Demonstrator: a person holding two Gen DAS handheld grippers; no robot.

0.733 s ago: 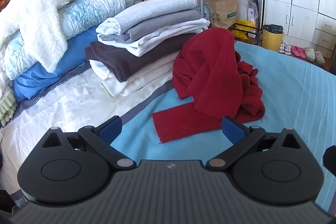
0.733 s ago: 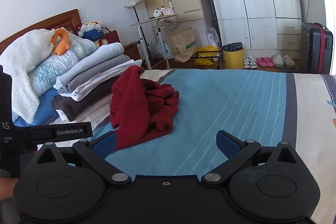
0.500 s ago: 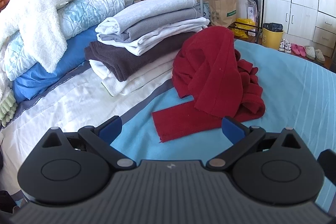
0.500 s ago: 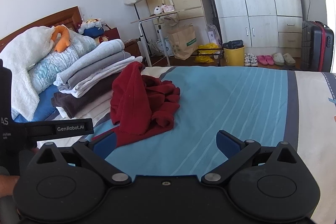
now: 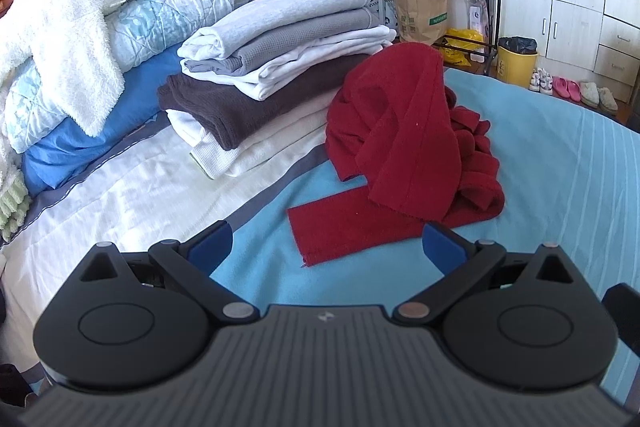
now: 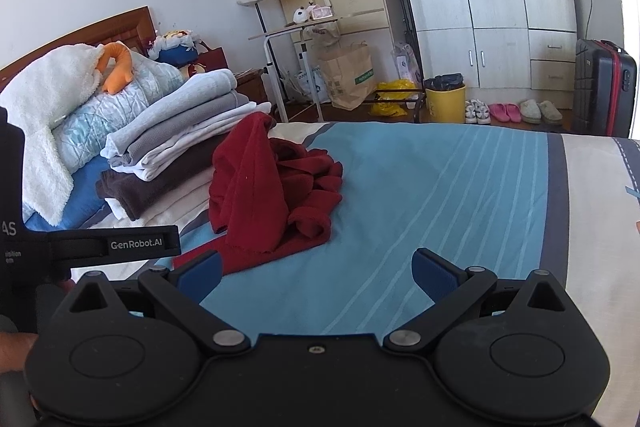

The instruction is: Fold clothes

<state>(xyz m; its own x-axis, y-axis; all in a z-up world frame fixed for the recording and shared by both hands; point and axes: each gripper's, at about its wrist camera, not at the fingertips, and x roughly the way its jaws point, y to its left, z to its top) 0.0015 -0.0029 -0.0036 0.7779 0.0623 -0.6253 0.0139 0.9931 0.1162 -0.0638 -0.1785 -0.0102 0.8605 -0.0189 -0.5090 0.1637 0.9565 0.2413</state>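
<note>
Red sweater (image 5: 408, 147) looks soft and floppy, maybe thick. Grab its flat sleeve (image 5: 344, 227). Left gripper (image 5: 326, 247) and right gripper (image 6: 316, 269) are wide, holding nothing.

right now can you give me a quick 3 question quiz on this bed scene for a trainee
1. True or false: the red garment is already folded and set on the stack of folded clothes.
2. Multiple choice: the left gripper and right gripper are (A) both open and holding nothing, (B) both shut on the garment, (C) one open, one shut.
3. Fill in: the red garment lies crumpled on the ____ part of the bed cover.

Key: 1 false, it lies in a heap beside the stack, leaning against it. 2 A. 3 blue.
</note>
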